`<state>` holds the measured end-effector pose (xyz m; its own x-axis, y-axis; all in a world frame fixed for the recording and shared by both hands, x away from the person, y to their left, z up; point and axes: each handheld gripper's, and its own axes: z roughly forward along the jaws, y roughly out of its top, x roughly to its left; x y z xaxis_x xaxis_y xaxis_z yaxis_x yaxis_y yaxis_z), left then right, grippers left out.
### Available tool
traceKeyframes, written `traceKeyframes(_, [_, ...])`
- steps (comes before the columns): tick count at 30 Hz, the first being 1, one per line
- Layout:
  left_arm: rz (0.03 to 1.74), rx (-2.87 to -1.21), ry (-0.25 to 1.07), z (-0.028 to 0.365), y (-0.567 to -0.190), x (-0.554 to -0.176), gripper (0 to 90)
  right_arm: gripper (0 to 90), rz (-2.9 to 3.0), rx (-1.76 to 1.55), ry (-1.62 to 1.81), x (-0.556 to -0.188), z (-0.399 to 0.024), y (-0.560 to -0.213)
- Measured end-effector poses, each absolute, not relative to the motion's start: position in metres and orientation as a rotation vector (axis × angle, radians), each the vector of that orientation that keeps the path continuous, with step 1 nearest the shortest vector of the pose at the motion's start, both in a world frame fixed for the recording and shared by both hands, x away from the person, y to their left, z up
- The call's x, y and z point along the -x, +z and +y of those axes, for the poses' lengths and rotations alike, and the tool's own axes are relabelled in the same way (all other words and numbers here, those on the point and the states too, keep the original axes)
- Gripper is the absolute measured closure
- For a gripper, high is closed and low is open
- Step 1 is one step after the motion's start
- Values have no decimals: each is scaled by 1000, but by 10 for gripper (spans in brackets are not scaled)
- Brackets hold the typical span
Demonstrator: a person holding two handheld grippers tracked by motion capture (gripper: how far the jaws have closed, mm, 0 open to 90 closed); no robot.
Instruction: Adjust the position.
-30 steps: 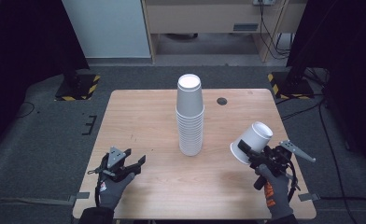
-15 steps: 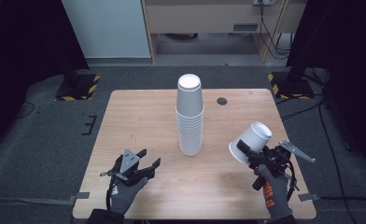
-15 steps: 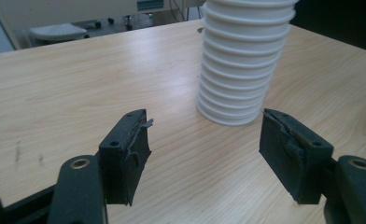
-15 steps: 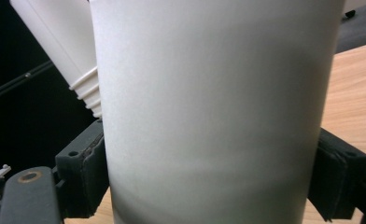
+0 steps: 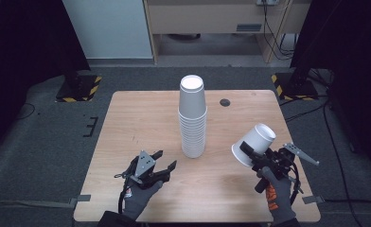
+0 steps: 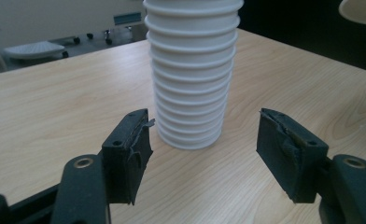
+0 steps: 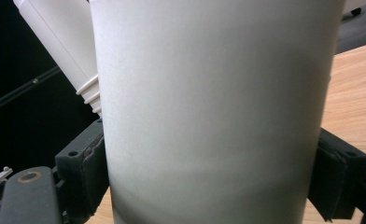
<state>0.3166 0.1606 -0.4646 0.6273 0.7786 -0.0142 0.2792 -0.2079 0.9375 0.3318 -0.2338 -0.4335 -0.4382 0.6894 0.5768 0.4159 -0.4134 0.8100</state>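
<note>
Cup (image 5: 253,144) sits clamped in the right gripper (image 5: 250,152); left gripper (image 5: 165,161), jaws apart and just closing on nothing, faces the stack (image 5: 192,118) at its 1 o'clock.

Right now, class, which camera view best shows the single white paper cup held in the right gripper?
The high view: the whole single cup shows tilted, clamped by the right gripper. The right gripper view shows just its wall between the pads; the left gripper view catches one edge at the top corner.

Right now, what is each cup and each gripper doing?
Stack of white paper cups: upright, upside down on the table, untouched.
Single white paper cup: tilted, held off the table.
Right gripper: shut on the single cup.
Left gripper: open, jaws just been closing, nothing between them.
</note>
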Motion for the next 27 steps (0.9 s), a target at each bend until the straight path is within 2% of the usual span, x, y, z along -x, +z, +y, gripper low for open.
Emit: traceKeyframes(27, [693, -1779, 533, 91, -454, -328, 401, 157, 1522, -1586, 2035, -330, -231, -439])
